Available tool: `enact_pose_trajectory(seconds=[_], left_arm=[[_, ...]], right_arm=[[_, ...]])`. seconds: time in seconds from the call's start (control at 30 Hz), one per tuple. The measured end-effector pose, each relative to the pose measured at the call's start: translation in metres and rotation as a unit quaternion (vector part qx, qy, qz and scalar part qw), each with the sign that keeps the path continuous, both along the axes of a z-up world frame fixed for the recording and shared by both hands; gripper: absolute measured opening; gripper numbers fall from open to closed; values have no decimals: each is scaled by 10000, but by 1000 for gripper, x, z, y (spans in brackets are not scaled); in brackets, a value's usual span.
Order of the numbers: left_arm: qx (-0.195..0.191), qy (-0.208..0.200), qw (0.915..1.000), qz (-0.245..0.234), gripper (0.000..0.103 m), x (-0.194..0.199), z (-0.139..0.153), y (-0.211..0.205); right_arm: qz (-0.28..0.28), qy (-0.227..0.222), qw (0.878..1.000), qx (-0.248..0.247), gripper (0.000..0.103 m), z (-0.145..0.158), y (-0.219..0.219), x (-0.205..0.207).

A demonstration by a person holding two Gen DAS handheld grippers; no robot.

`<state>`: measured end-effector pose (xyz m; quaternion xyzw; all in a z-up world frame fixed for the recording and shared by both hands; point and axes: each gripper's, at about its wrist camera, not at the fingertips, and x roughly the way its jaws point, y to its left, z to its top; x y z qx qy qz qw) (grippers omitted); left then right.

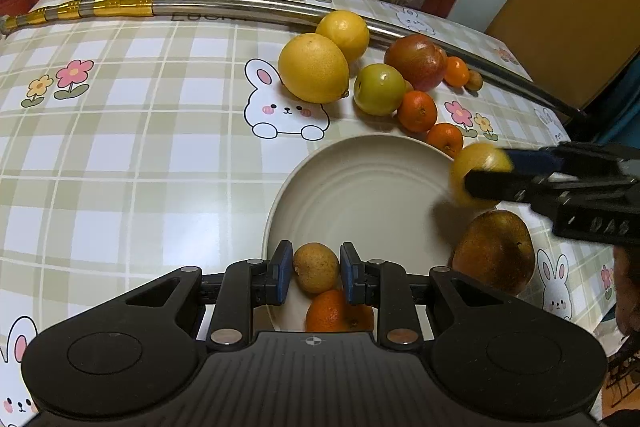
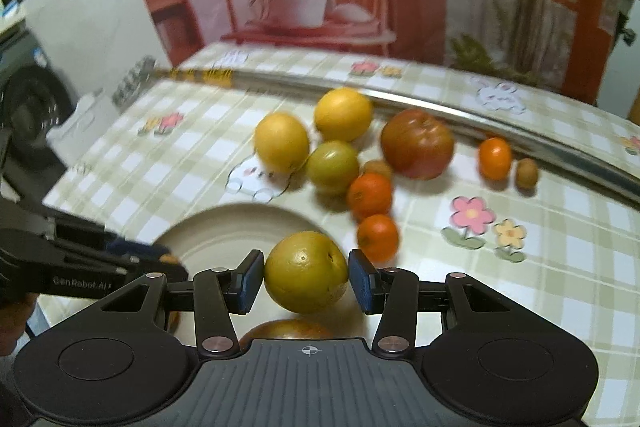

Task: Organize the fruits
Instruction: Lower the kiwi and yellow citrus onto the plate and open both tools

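Left gripper [image 1: 315,269] fingers [image 1: 282,271] flank a brownish fruit [image 1: 316,267] on the plate [image 1: 360,187].

Home: bunny-print tablecloth [image 1: 120,155], fruit.

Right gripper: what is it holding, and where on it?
The right gripper holds a yellow-green fruit, jaws pressing its left and right sides across the middle.

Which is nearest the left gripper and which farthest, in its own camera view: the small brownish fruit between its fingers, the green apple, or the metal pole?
1. small brownish fruit, between the left gripper fingers, on the plate.
2. green apple, beyond the plate.
3. metal pole, along the far edge.
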<state>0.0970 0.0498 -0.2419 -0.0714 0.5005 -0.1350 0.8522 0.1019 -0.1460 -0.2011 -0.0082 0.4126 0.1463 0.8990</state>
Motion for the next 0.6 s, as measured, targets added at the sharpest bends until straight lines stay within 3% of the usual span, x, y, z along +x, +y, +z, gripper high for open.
enact_pose_trajectory(seconds=[0.33, 0.6], left_arm=[[-34, -72, 10000, 2, 27, -4, 0, 1], [-81, -75, 9999, 31, 27, -5, 1, 3]], right_arm=[[-175, 503, 9982, -274, 43, -18, 16, 12], [-228, 517, 9977, -385, 43, -18, 19, 11]])
